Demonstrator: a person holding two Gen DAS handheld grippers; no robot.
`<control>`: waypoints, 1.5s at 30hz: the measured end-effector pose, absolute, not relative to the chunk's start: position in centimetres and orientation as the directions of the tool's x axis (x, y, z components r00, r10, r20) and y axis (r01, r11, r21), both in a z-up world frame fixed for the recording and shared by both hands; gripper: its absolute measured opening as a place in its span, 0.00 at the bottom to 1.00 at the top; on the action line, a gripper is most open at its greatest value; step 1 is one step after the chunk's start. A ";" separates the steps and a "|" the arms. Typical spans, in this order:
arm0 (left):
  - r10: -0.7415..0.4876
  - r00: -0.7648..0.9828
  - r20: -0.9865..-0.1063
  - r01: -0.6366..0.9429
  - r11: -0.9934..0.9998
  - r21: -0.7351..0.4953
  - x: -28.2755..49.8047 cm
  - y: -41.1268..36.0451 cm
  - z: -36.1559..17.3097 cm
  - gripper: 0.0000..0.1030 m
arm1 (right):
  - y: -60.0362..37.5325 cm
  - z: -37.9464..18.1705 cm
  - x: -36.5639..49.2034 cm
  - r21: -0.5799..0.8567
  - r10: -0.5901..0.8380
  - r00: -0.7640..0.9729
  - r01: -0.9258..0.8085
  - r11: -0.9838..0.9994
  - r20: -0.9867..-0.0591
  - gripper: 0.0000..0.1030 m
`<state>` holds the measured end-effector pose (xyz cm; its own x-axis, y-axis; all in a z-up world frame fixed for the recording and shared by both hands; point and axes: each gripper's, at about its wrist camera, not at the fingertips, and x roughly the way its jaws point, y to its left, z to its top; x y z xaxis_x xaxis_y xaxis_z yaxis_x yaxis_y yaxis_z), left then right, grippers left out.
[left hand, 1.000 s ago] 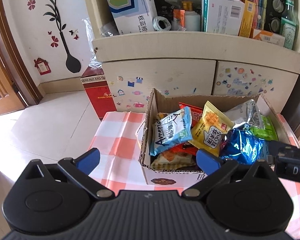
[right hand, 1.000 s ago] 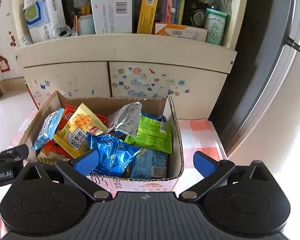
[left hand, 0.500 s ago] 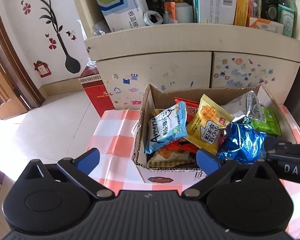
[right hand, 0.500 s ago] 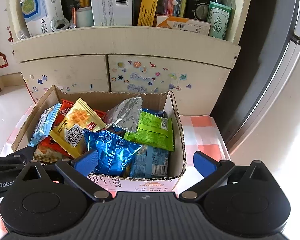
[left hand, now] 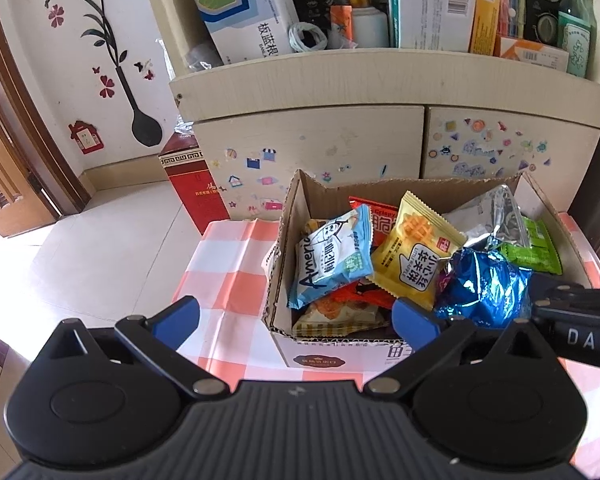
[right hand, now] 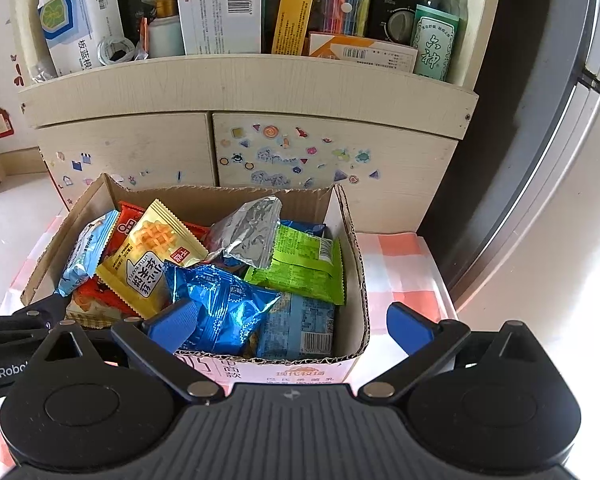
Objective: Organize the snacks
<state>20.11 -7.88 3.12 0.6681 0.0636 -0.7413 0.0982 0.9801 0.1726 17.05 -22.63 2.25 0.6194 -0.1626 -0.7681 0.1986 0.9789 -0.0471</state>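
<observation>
A cardboard box (left hand: 284, 264) (right hand: 350, 240) stands on the orange-and-white checked cloth, filled with several snack packs. Among them are a yellow waffle pack (left hand: 414, 254) (right hand: 152, 256), a light blue pack (left hand: 332, 256), a shiny blue bag (left hand: 480, 292) (right hand: 224, 304), a silver bag (right hand: 248, 232) and a green pack (right hand: 300, 264). My left gripper (left hand: 294, 318) hangs open at the box's near left corner, holding nothing. My right gripper (right hand: 290, 320) is open over the box's near right side, also holding nothing. Each gripper's black body shows at the edge of the other's view.
Behind the box stands a cream cabinet (left hand: 312, 148) with stickered doors and a shelf crowded with boxes and a green bottle (right hand: 434, 36). A red carton (left hand: 196, 188) sits on the floor at left. A dark frame and window (right hand: 540, 140) rise at right.
Both grippers have pulled back and risen slightly, so the box sits a little lower and farther in each view. Both stay open; the snacks have not moved.
</observation>
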 end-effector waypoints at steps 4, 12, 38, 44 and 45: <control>0.064 0.662 -0.747 0.097 0.981 0.170 20.1 -7.8 3.1 0.99 | -22.5 2.3 17.1 -0.050 -0.166 0.618 0.199 0.979 -0.768 1.00; 0.062 0.650 -0.757 0.093 0.983 0.160 20.2 -7.7 2.9 0.99 | -22.5 2.2 17.1 -0.056 -0.167 0.615 0.195 0.979 -0.771 1.00; 0.067 0.633 -0.771 0.093 0.982 0.162 20.1 -7.4 2.7 0.98 | -22.1 2.0 17.1 -0.083 -0.172 0.609 0.172 0.982 -0.774 1.00; 0.070 0.632 -0.772 0.098 0.981 0.169 19.9 -7.3 2.6 0.98 | -21.9 1.9 17.0 -0.094 -0.173 0.608 0.160 0.983 -0.775 1.00; 0.069 0.632 -0.772 0.099 0.981 0.169 19.9 -7.3 2.6 0.98 | -21.9 1.9 17.0 -0.095 -0.173 0.608 0.158 0.983 -0.775 1.00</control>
<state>19.87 -7.28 2.57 0.6321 0.0693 -0.7718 0.0992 0.9806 0.1693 16.98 -21.89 1.94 0.6080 -0.1731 -0.7749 0.1582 0.9828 -0.0954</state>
